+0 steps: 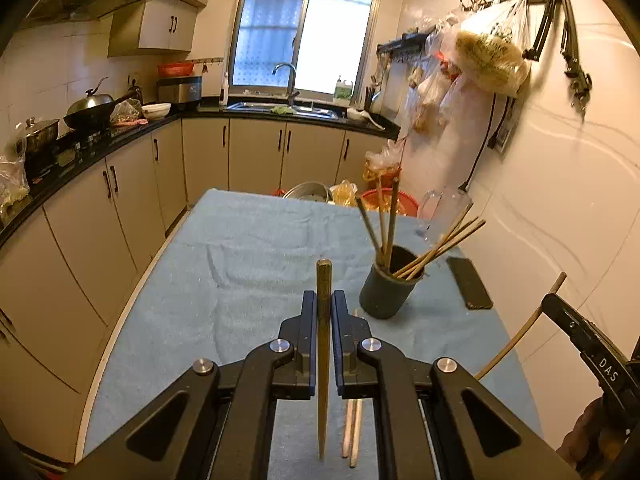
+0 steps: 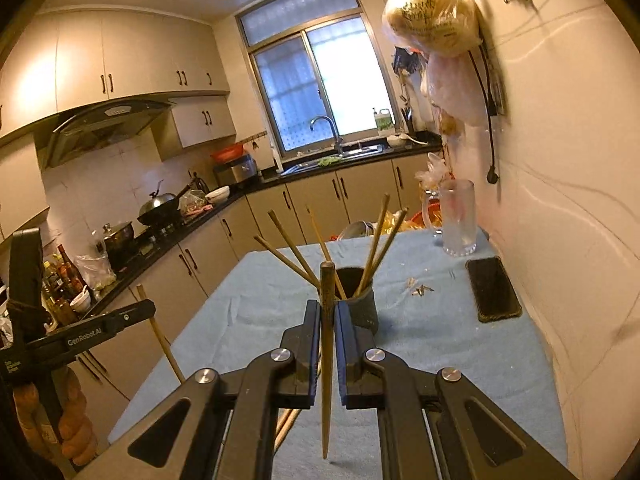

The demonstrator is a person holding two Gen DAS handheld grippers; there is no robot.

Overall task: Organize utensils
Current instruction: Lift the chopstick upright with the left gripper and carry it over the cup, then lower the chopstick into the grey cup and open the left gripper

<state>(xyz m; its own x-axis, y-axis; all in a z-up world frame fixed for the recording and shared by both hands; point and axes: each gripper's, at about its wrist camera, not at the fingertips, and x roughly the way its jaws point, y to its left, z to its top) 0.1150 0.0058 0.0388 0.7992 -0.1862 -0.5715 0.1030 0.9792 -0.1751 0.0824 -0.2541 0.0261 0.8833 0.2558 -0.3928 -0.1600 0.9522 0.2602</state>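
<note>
L gripper (image 1: 324,312) is clamped tight on a dark olive-brown tapered wooden chopstick (image 1: 323,344), held upright, tip pointing down above the table w/ light blue towel-like cloth (image 1: 240,264). R gripper (image 2: 328,320) likewise closed on a second brown wooden chopstick (image 2: 327,344), also upright. Dark grey-green cylindrical holder cup (image 1: 386,288) sits just ahead, toward the wall side, w/ approx 6-7 light bamboo chopsticks (image 1: 436,246) already fanned in it, so I'd say task well along. Left to do: drop both held sticks in, plus a pair of loose pale chopsticks (image 1: 352,428) lying on the cloth under my L gripper. R view shows clear glass mug (image 2: 458,216), black phone (image 2: 494,288) and small scraps near it; L view shows mug only partly and no scraps.
</note>
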